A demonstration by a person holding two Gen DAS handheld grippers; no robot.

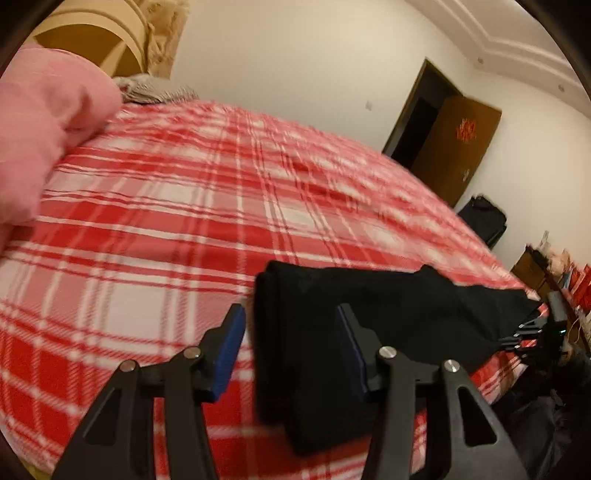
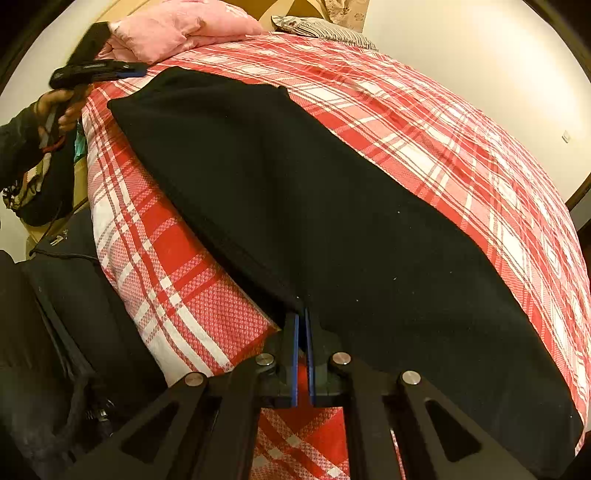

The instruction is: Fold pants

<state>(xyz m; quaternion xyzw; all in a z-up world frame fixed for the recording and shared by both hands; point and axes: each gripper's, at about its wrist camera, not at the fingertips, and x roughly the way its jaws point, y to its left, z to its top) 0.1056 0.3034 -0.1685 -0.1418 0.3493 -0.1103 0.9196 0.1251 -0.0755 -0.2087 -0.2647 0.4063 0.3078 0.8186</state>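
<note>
Black pants (image 2: 314, 206) lie folded lengthwise on a red and white plaid bed (image 2: 424, 122). In the left wrist view the pants (image 1: 332, 332) run from the near folded end off to the right. My left gripper (image 1: 291, 336) is open, its jaws astride the near folded end, just above the cloth. My right gripper (image 2: 302, 325) is shut on the pants' edge near the bed's side. The right gripper also shows far right in the left wrist view (image 1: 532, 328). The left gripper shows top left in the right wrist view (image 2: 136, 70), held by a hand.
A pink quilt (image 1: 44, 140) and a striped pillow (image 2: 325, 29) lie at the head of the bed. A brown door (image 1: 454, 147) stands open in the far wall. Dark bags (image 2: 74, 295) sit on the floor beside the bed.
</note>
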